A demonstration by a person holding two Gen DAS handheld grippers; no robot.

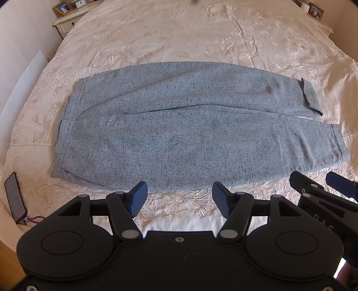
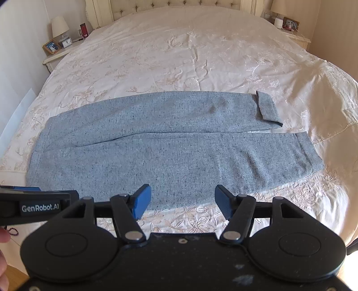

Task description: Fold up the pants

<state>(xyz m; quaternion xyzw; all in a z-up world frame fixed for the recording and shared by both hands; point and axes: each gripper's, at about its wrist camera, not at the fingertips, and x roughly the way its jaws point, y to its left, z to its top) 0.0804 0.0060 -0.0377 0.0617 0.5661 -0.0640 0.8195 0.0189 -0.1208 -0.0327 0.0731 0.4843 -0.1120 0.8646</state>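
A pair of grey-blue speckled knit pants (image 1: 179,125) lies flat and crosswise on the bed (image 1: 201,33), filling the middle of both views. The waist is at the left of the frame and the two legs run to the right, side by side, with a long seam line between them. The far leg's cuff (image 2: 267,109) is turned back on itself at the right. A dark smudge shows on the far leg. The bed cover is a cream, shiny fabric with stitched flower patterns and soft creases.

The left gripper (image 1: 179,200) hangs at the lower middle of its view, its ribbed blue pads spread wide with nothing between them, just short of the near edge of the pants. The right gripper (image 2: 182,202) is likewise spread and empty, its pads over the near hem line.

Only the left wrist view shows a phone (image 1: 14,198) lying at the lower left on the cover. Only the right wrist view shows the padded headboard (image 2: 179,9) and a lamp (image 2: 60,28) on the upper left nightstand.

Bare cover lies all around the pants, widest toward the top of the frame.
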